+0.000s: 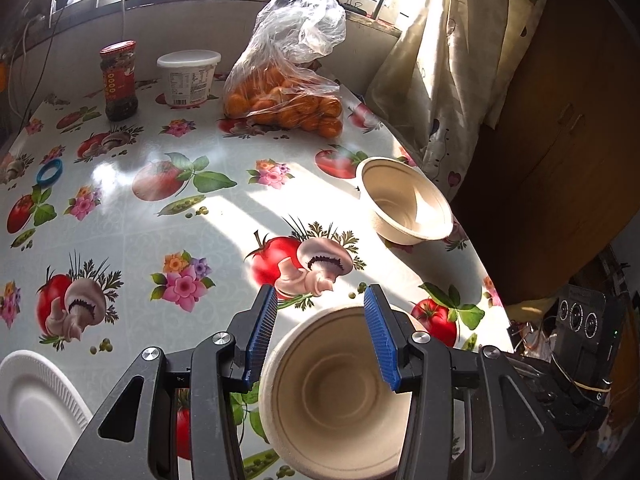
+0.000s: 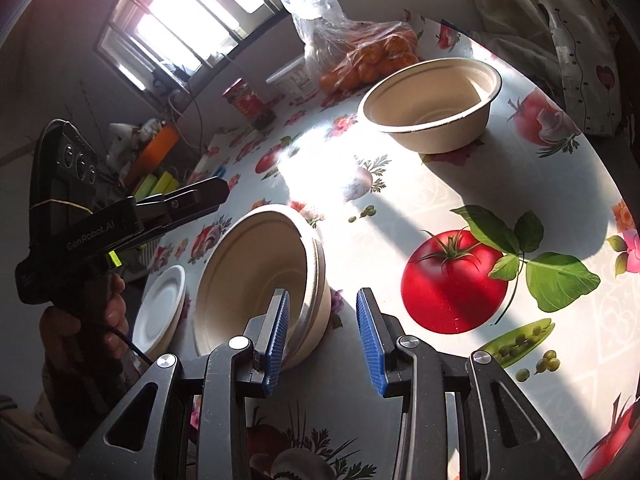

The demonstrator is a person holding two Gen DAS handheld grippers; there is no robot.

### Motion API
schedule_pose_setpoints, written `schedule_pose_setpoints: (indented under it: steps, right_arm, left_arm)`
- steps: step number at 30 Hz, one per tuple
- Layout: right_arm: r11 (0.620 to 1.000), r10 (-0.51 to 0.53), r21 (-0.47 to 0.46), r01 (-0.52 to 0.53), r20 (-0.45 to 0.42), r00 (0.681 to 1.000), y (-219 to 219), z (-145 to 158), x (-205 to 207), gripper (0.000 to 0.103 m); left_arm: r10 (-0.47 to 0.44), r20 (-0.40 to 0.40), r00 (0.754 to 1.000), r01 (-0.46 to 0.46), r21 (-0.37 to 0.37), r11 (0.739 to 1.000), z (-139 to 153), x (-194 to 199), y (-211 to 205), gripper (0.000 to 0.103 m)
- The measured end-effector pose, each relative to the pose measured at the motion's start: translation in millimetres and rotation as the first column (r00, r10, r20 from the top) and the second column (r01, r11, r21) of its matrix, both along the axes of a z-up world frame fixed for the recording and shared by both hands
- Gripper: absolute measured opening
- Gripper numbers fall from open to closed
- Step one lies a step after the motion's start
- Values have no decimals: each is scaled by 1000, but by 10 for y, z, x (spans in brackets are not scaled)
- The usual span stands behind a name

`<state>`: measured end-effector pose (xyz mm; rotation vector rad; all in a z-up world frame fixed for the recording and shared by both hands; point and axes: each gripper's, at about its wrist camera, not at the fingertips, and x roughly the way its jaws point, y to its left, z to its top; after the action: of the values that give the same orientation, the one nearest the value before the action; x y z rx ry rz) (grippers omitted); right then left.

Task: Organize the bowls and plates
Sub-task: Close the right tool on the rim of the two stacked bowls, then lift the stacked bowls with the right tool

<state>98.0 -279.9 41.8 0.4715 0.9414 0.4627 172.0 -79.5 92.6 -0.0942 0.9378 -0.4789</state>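
A nested stack of beige paper bowls (image 1: 336, 392) stands on the flowered tablecloth, right under my left gripper (image 1: 320, 290). Its blue pads hang over the stack, one above the inside and one over the left rim, open and pressing on nothing. In the right wrist view the same stack (image 2: 256, 280) lies at lower left, with the left gripper (image 2: 216, 194) hovering just above its rim. My right gripper (image 2: 322, 294) is open and empty beside the stack's near wall. A single beige bowl (image 1: 404, 204) (image 2: 432, 104) sits farther off near the table's right edge. White foam plates (image 1: 36, 400) (image 2: 160, 312) lie left of the stack.
At the back stand a plastic bag of oranges (image 1: 288, 96), a white tub (image 1: 188, 76) and a red-lidded jar (image 1: 120, 80). A blue ring (image 1: 50, 171) lies at the left. A curtain (image 1: 448, 80) and a wooden cabinet (image 1: 560, 140) border the table's right edge.
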Motion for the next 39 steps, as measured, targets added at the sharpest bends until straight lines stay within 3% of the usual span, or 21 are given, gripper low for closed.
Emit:
schedule_pose_setpoints:
  steps: [4,11,16,26,39]
  right_arm:
    - [1000,-11,-8,11,-6,1000,19,-13,29,33]
    - [1000,-10,-19,10,-22,1000,99,-36,111,18]
    - [999,-34,-14,34,-35,999,105,-52,217,9]
    - [998,-65,-28,65,-26,998,141,-42,352,9]
    - [995,-70,-67,68,-21,997,233,-4,734,9]
  left_arm:
    - [21,-19,1000,-21,7,1000,-80,-38,135,46]
    - [32,-131,991,-38,-40,998,-278,-37,332,46]
    - [41,-140,989,-48,-44,998,-304,-23,380,46]
    - [16,-169,985,-23,-39,999,-388,31,303,46]
    - [57,-203,978,-67,-42,997,-467,297,331,46]
